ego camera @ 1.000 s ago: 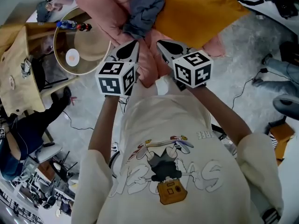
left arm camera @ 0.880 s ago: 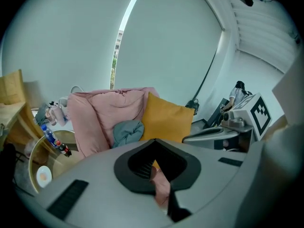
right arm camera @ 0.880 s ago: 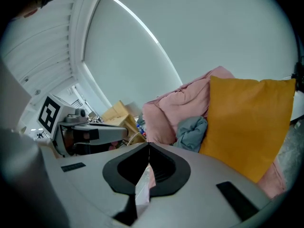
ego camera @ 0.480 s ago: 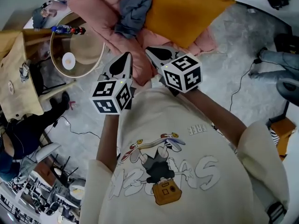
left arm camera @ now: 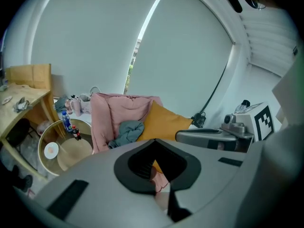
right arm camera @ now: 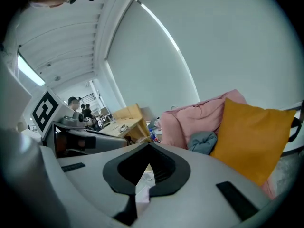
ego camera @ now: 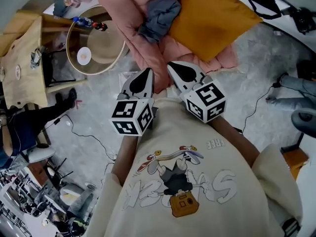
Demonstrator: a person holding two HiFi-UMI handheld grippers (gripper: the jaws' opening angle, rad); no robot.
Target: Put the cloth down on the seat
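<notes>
1. Head view. The grey cloth (ego camera: 159, 15) lies bunched on the pink seat (ego camera: 128, 23), touching the orange cushion (ego camera: 212, 19). I judge the placing done, with only the retreat left. The left hand-held gripper (ego camera: 144, 79) and the right hand-held gripper (ego camera: 178, 72) hang over the floor (ego camera: 98, 112), near the seat's front edge and well apart from the cloth. A round worktop (ego camera: 98, 48) stands beside the seat.
2. Left gripper view. The left hand-held gripper (left arm camera: 155, 186) has its jaws pressed together with nothing between them. The cloth (left arm camera: 126, 132) sits ahead on the seat (left arm camera: 105, 115), beside the orange cushion (left arm camera: 164, 122).
3. Right gripper view. The right hand-held gripper (right arm camera: 134, 201) is likewise closed and empty; I take the pale patch in its opening to be floor. The cloth (right arm camera: 203, 141) rests on the seat (right arm camera: 183, 122).
4. Change from a second ago, head view. Both grippers then reached over the seat's edge. Now I have them drawn back, while the cloth stays where it lay.
</notes>
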